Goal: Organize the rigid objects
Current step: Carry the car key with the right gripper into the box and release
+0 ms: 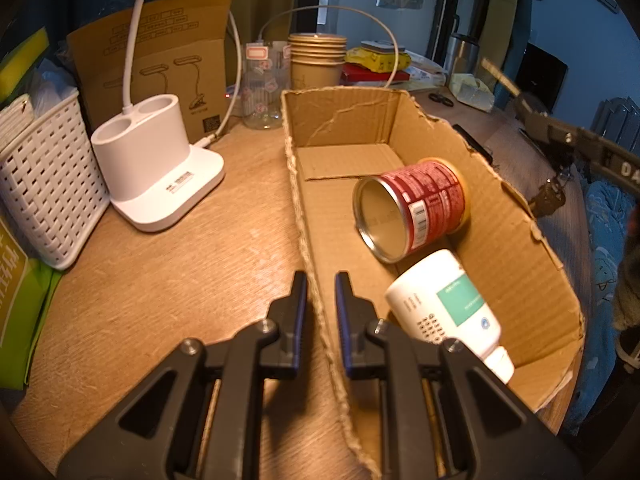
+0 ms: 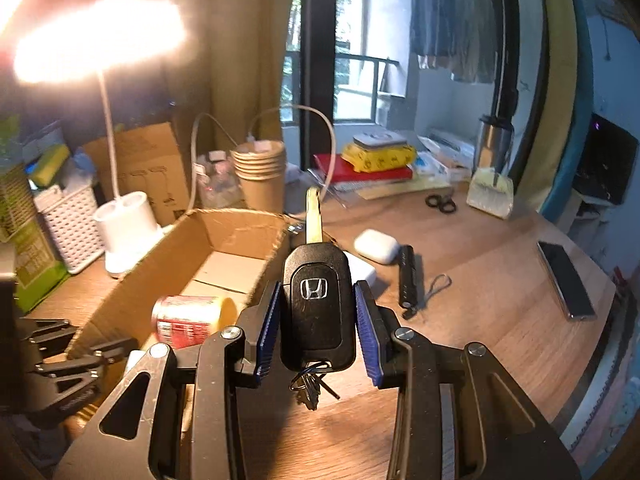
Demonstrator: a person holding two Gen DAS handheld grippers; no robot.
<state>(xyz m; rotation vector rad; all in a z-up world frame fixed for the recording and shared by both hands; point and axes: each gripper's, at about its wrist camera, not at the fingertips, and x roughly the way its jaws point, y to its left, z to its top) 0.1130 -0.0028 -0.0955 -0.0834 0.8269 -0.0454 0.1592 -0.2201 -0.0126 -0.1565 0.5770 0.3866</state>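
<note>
Clamped on the cardboard box's [image 1: 520,236] near wall, the left gripper [image 1: 321,292] steadies it; can [image 1: 416,208] and bottle [image 1: 444,300] lie inside. Right of the box, the right gripper [image 2: 316,300] grips the car key [image 2: 316,304]; earbud case [image 2: 376,246], flashlight [image 2: 407,280] and phone [image 2: 564,280] remain outside.

The left tool [image 1: 321,284], black with blue pads, is pinched onto a torn cardboard wall. The right tool [image 2: 316,300] clamps a black car key between its pads.

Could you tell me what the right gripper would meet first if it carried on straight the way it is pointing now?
Likely the box's far corner rim or the table just beyond; depth is unclear. The right gripper holds a car key whose blade leads.
</note>
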